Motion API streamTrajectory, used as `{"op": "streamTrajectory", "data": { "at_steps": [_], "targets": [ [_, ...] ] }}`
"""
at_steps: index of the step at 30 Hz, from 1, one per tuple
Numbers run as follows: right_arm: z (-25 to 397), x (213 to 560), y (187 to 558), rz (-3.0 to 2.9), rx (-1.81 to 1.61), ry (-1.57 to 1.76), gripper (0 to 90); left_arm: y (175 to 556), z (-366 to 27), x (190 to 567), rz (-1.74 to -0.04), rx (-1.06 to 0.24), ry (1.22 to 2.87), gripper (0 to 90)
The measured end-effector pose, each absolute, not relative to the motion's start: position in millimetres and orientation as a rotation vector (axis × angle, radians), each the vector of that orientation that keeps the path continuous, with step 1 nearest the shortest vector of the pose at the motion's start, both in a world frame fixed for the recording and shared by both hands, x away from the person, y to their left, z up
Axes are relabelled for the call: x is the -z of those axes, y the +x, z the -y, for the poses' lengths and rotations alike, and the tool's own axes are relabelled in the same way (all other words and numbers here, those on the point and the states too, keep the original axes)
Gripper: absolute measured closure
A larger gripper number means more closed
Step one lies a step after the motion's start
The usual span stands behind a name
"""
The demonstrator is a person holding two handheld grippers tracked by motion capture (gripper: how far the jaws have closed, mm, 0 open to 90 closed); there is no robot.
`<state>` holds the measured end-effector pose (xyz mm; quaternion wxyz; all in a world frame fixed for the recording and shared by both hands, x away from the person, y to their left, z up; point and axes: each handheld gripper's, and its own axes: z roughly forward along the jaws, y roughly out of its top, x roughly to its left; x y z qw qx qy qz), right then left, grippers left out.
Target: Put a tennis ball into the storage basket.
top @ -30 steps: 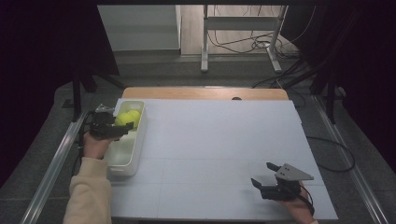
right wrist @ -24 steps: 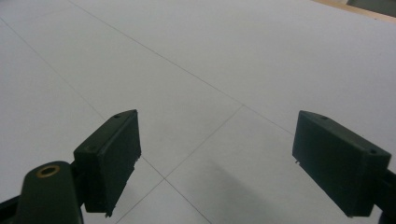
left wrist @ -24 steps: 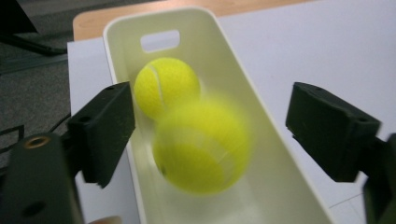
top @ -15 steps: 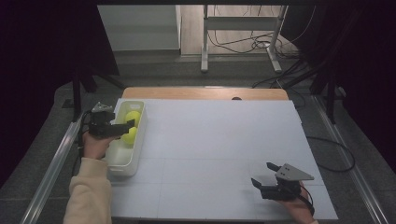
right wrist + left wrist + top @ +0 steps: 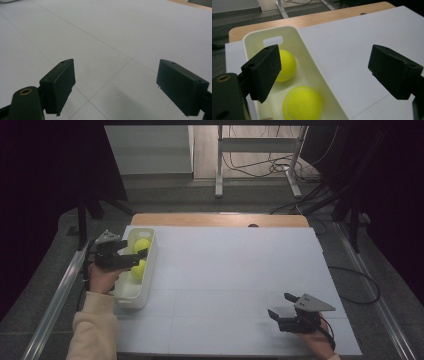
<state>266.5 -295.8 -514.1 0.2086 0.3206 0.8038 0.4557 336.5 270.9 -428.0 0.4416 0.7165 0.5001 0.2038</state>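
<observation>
With two balls lying in the bin at the desk's left edge, the left gripper, fingers wide and empty, should drop straight over the nearer ball before closing.

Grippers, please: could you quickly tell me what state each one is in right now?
Left gripper: open, empty, above the bin of tennis balls.
Right gripper: open, empty, over the table.

White sheet over a wooden table; floor cables.
</observation>
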Motion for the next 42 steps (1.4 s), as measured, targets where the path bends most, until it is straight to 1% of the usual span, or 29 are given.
{"op": "streamTrajectory", "data": {
  "at_steps": [6,11,18,24,32,36,42],
  "targets": [
    [294.3,513.0,266.1,-2.243,-1.275,0.869,16.0,327.9,-266.7,421.8,-1.19,-0.471,1.741,12.3],
    [293.3,513.2,265.4,-2.245,-1.272,0.869,16.0,320.4,-262.5,420.7,-1.149,-0.468,1.739,12.3],
    [293.2,513.2,264.7,-2.244,-1.257,0.875,16.0,306.8,-256.1,428.0,-1.074,-0.452,1.745,12.1],
    [291.5,513.1,263.7,-2.253,-1.252,0.874,16.0,299.3,-252.2,429.4,-1.054,-0.44,1.744,11.8],
    [291.9,513.5,264.5,-2.253,-1.249,0.875,16.0,287.7,-238.4,436.4,-1.011,-0.416,1.769,11.6],
    [292.2,513.3,264.1,-2.255,-1.251,0.869,16.0,282.8,-231.5,440.2,-0.998,-0.383,1.777,11.6],
    [292.2,513.4,263.8,-2.257,-1.256,0.867,16.1,272.6,-221.3,438.9,-0.948,-0.389,1.775,11.8]
  ]
}}
